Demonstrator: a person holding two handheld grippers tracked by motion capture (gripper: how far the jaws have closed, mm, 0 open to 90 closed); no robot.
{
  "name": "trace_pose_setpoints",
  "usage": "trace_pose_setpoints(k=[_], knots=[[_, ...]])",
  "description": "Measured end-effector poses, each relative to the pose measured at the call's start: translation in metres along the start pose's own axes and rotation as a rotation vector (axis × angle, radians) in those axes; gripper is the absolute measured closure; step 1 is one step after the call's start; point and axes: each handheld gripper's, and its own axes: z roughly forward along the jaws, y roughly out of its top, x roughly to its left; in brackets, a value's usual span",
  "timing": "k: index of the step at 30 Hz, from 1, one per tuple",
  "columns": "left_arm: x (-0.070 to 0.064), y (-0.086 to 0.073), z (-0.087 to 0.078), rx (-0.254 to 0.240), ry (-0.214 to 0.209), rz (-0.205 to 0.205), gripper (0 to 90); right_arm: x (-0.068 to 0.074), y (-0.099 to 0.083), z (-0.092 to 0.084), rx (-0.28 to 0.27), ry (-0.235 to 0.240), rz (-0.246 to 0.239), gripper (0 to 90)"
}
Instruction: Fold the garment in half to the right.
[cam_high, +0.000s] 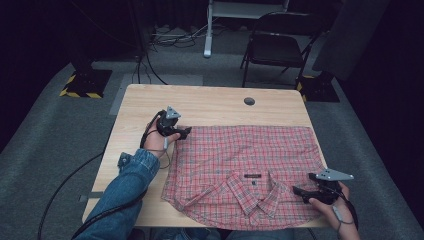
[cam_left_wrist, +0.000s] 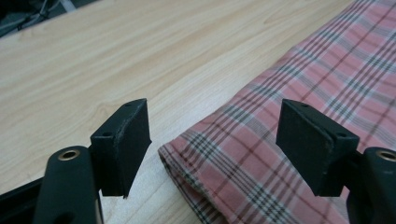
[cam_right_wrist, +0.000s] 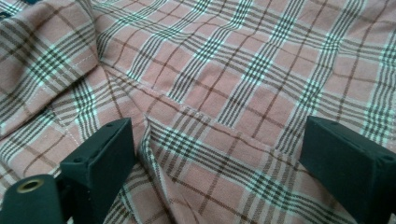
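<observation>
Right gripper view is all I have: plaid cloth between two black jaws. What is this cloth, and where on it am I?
Observer: It's a shirt spread flat on a table; the right gripper sits at its near right, beside the collar.
Operator: Where is the other gripper?
Observer: The left gripper is at the shirt's far left corner, jaws straddling it.
Operator: Has it gripped the corner?
Observer: No. In the left gripper view, its jaws stand apart, with gaps on both sides of the corner.
</observation>
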Motion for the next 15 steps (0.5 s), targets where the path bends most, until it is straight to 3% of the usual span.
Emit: trace_pose_setpoints(k=[7, 12, 15], knots=[[0.006, -0.01, 0.012, 0.041, 0.0, -0.033, 27.2, -0.004, 0.001, 0.001, 0.001, 0.008, -0.005, 10.5], [0.008, -0.013, 0.02, 0.063, -0.005, -0.031, 28.2, -0.007, 0.002, 0.002, 0.002, 0.011, -0.01, 10.5], [0.008, -0.015, 0.024, 0.084, -0.016, -0.043, 32.4, -0.007, 0.002, 0.002, 0.003, 0.01, -0.01, 10.5]])
